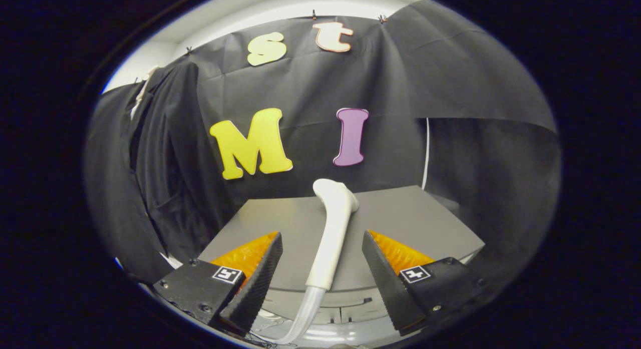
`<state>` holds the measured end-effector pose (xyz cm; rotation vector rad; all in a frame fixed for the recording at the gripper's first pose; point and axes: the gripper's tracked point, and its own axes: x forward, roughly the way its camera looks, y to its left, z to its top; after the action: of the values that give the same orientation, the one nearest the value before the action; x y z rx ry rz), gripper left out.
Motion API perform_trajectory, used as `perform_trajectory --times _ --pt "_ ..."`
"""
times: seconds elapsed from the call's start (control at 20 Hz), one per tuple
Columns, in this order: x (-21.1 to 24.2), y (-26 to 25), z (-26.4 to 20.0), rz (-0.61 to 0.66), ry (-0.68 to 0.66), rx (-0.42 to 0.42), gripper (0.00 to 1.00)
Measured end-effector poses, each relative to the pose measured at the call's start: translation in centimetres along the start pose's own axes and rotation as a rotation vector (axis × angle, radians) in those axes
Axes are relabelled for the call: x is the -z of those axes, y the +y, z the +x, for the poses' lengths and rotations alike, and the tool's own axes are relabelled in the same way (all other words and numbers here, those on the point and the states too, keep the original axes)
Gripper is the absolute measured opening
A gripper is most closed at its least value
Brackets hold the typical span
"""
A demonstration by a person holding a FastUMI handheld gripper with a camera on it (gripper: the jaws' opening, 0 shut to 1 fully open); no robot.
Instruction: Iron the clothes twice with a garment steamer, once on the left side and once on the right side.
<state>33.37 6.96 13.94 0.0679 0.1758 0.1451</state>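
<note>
Biggest thing here is the dark shirt (pixel 165 153) hanging off to the left against the booth wall, well beyond the fingers and untouched as far as I can tell. Next down is the grey table (pixel 415 219) straight ahead, with the steamer (pixel 331 229) lying on it, head pointing away and its clear hose (pixel 303 314) trailing back toward the camera.

The gripper (pixel 322 269) has its fingers spread wide, and the steamer's handle sits right in the gap between them, not touched by either finger.

So I'd say we're at the grab-the-steamer step, with no ironing done yet. Next move probably wants the fingers squeezed onto the handle, then a lift and a swing left to the shirt.
</note>
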Motion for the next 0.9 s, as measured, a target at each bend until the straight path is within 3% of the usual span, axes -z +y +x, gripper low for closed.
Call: perform_trajectory --times 0.35,0.7,0.75,0.9 --pt "0.9 -1.3 6.7 0.049 0.102 -0.019 1.00" --pt "2.5 -0.8 9.8 0.107 0.202 -0.077 0.97" --pt "2.5 -0.7 10.2 0.115 0.210 -0.080 0.96" --pt "3.1 -0.6 10.7 0.113 0.251 -0.075 0.78"
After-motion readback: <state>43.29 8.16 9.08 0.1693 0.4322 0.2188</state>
